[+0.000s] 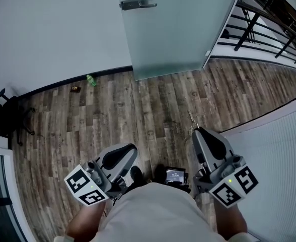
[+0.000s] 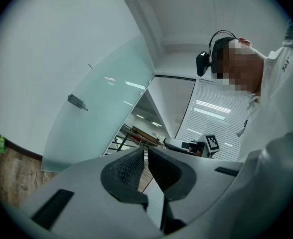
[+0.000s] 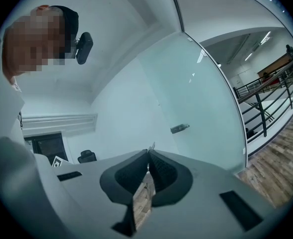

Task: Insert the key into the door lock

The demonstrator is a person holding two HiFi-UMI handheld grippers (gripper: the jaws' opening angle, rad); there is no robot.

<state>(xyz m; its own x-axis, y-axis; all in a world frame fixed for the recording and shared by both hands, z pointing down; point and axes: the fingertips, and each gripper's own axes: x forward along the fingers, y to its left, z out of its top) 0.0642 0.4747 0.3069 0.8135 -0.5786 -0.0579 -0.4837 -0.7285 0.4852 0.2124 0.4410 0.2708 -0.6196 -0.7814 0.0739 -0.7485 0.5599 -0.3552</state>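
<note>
Between the right gripper's (image 3: pixel 148 152) closed jaws, only the key's (image 3: pixel 151 145) tip is showing, the pads hiding the rest. That gripper's own view is revealing this, while the head view is reducing the key to a faint sliver. The left gripper (image 2: pixel 145 151) is sitting closed on nothing. Ahead, well apart, the frosted glass door (image 1: pixel 178 34) is carrying the lock handle (image 1: pixel 137 4), its keyhole too small to discern.
</note>
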